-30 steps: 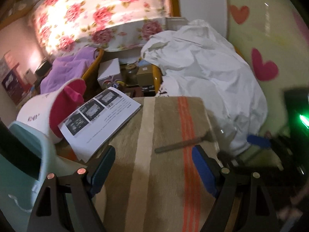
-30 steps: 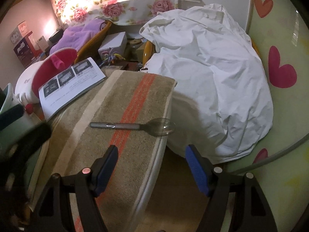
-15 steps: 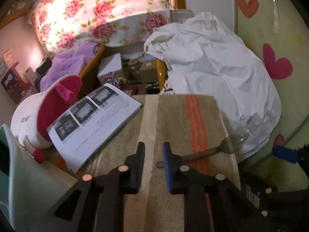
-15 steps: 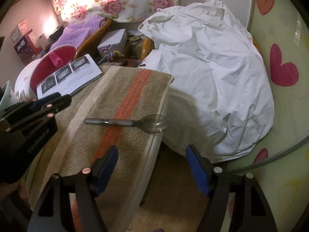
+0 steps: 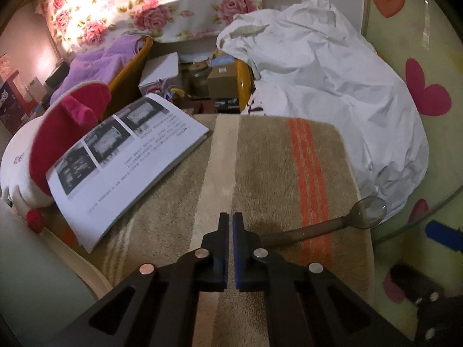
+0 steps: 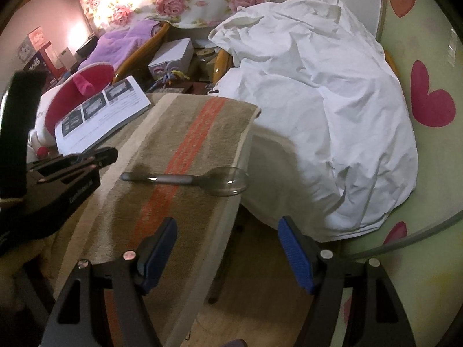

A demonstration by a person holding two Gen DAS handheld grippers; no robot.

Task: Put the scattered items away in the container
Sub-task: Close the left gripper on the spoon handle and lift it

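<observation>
A cluttered bedroom surrounded a striped towel [image 6: 185, 156]. A clear plastic spoon [image 6: 191, 180], probably light and slippery, lay near its right edge. My left gripper [image 5: 232, 225] was pressed together, my right gripper [image 6: 227, 256] spread; the handle looked best to grasp.

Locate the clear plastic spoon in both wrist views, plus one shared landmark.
Left wrist: the clear plastic spoon lies lower right on the striped towel, bowl at the towel's right edge, handle running behind the shut left tool.
Right wrist: the spoon lies centre-left, ahead of the open right tool, bowl at the towel's right edge.
Shared landmark: the towel's orange stripe, which the handle crosses.
</observation>
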